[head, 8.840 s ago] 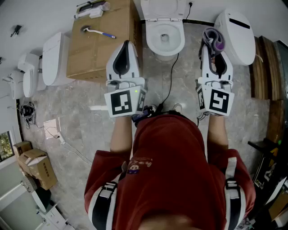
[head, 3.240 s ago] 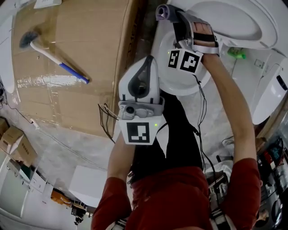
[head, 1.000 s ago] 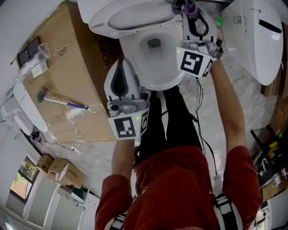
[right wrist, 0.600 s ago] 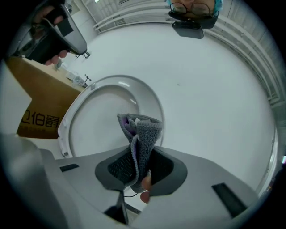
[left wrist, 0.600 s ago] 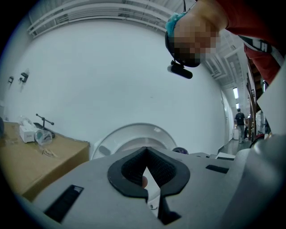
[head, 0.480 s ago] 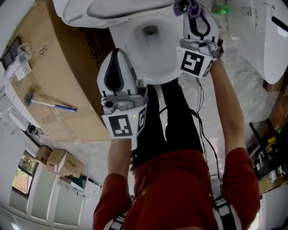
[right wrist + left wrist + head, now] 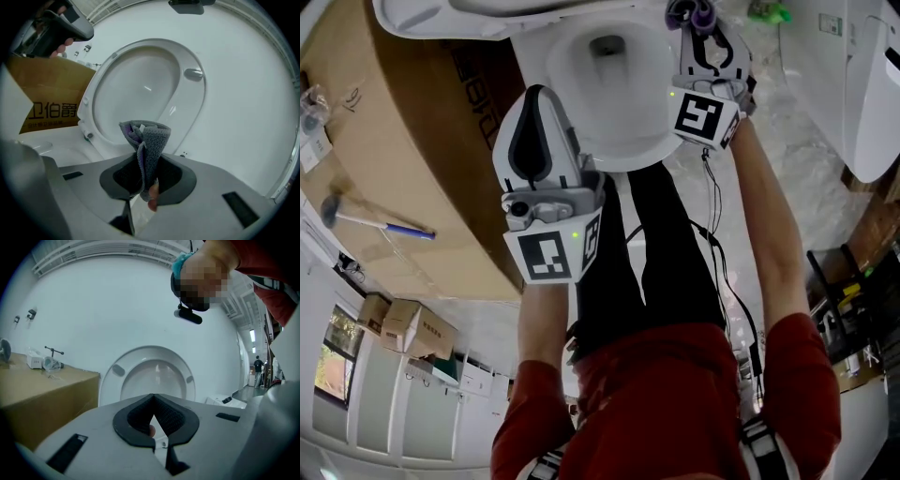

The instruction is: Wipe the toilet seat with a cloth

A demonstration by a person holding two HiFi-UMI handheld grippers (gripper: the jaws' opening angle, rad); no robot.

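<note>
The white toilet bowl stands open at the top of the head view, with its seat and lid raised; the raised seat ring fills the right gripper view. My right gripper is shut on a folded grey-purple cloth, which sticks up from the jaws beside the bowl's right rim. The cloth shows at the tip of that gripper. My left gripper hovers over the bowl's front left rim, shut and empty, facing the raised seat.
A large cardboard box stands left of the toilet with a brush lying on it. Another white toilet is at the right. A cable runs along the floor by the person's legs.
Both grippers have sunk toward the bowl, the right one further. The cloth stays clamped in the right gripper, and the left stays shut.
</note>
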